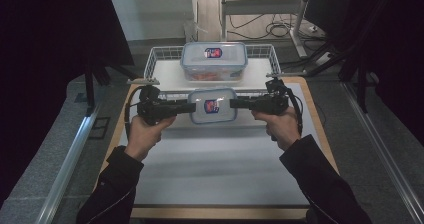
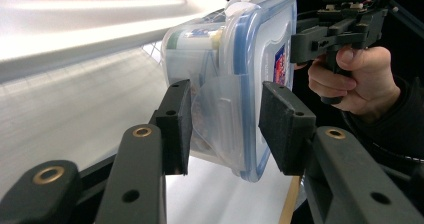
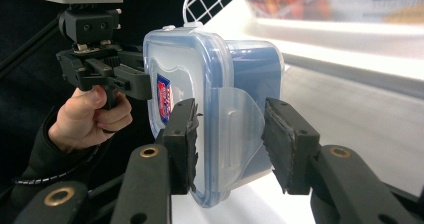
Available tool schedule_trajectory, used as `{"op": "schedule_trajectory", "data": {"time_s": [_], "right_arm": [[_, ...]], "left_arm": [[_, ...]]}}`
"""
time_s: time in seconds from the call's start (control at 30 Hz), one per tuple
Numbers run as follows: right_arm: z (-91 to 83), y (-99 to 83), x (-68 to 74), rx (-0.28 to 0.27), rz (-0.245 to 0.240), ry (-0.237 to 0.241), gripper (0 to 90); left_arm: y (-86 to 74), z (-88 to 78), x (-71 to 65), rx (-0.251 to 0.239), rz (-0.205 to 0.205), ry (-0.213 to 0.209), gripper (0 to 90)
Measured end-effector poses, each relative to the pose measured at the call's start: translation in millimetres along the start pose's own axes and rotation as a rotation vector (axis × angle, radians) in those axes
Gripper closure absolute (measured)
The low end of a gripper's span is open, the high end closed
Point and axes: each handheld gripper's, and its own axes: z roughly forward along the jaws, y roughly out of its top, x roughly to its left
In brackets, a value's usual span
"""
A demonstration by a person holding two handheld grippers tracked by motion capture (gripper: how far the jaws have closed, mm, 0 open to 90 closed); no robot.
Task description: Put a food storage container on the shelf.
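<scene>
Each gripper, left and right, is part-closed on one end of the small box, sharing its weight just before the wire basket; lid kept level

far container's contents blurred (orange), small box's label unreadable

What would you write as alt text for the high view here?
Two hands hold a small clear food container with a blue-rimmed lid between them, the left claw clamped on one short end and the right claw on the other, above a white table. Behind it, a larger lidded container sits in a white wire basket.
</scene>
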Motion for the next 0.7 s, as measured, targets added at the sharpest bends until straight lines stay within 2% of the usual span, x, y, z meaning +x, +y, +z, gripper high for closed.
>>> {"op": "schedule_trajectory", "data": {"time_s": [0.7], "right_arm": [[-0.4,43.6,0.1,-0.039,-0.009,-0.004,58.1]], "left_arm": [[43.2,-6.4,6.7,-0.027,0.015,0.003,57.4]]}}
